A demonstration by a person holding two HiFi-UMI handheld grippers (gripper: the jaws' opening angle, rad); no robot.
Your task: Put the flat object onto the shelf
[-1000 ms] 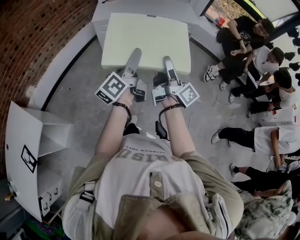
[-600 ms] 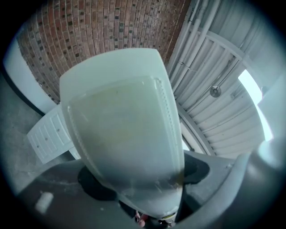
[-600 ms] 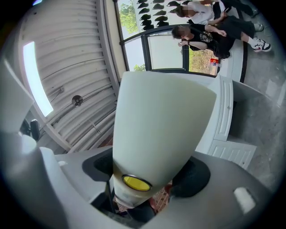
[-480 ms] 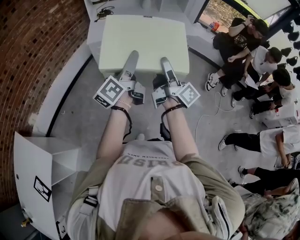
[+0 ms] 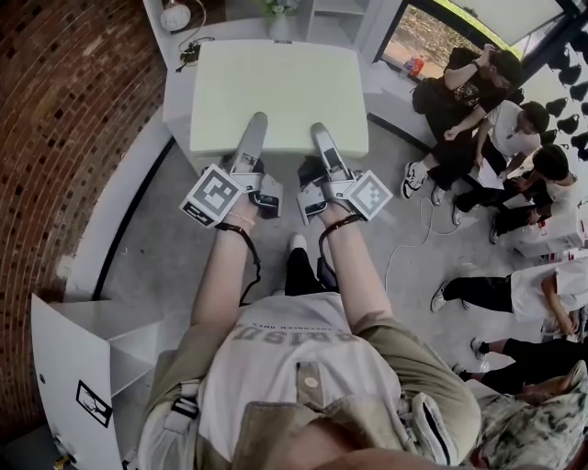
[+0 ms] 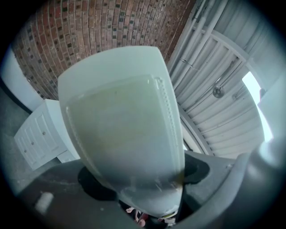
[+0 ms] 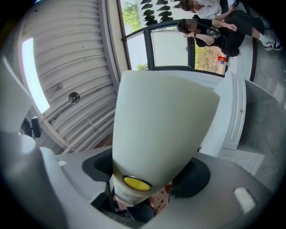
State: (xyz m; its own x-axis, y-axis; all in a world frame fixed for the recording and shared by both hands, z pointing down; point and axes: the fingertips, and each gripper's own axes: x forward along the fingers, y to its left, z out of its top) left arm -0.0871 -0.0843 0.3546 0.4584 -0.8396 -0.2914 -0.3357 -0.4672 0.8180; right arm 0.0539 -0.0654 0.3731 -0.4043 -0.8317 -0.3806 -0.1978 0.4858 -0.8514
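In the head view only the top jaw of each claw showed, lying flat on the board (image 5: 280, 87). The lower jaws were under the board and out of sight, as was its underside. In both gripper views the board filled the middle and blocked nearly everything straight ahead of the jaws. A white unit (image 5: 322, 14) beyond the board's far edge was cut off by the top of the frame, and it was not clear whether it was the shelf.

The left claw (image 5: 254, 133) was closed on the board's near edge, with the pale slab wedged between its jaws and running straight out ahead of it. The right claw (image 5: 322, 138) was clamped the same way on the same edge, just beside the left one. The board was held clear of the floor and reached well past both sets of tips. A brick wall (image 5: 64, 119) lay out to the left of the left claw, and seated people (image 5: 496, 101) were to the right of the right claw.
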